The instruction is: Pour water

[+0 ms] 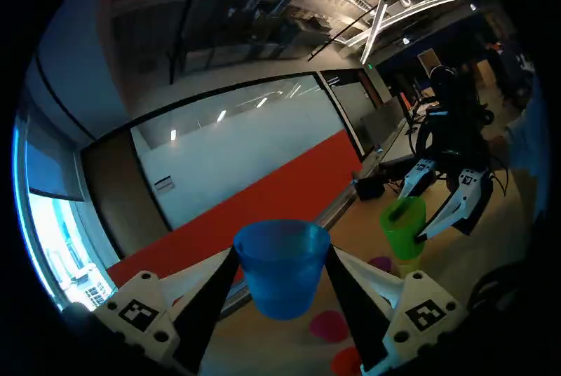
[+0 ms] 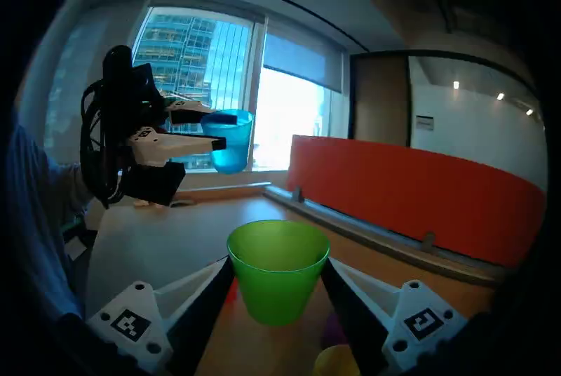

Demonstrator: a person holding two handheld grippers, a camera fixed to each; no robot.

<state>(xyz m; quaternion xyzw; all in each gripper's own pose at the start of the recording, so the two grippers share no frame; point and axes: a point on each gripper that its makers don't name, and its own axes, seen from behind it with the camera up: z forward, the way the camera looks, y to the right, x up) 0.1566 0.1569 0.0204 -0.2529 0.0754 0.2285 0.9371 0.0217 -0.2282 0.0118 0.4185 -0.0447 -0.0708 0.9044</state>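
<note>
1. Left gripper (image 1: 282, 253): fingers clamped on both sides of blue cup (image 1: 280, 281), held high above the table (image 2: 161, 243).
2. Right gripper (image 2: 278, 264): fingers clamped on green cup (image 2: 278, 285), lower over the table.

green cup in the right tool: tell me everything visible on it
The green cup is a smooth, tapered plastic tumbler, slightly translucent, wider at its round rim, with no handle. It stands upright, clamped on both sides just below the rim by the right tool, and appears lifted above the wooden table. Its inside looks plain green; whether it holds water cannot be told. Nothing else touches it; the blue cup is well apart.
</note>
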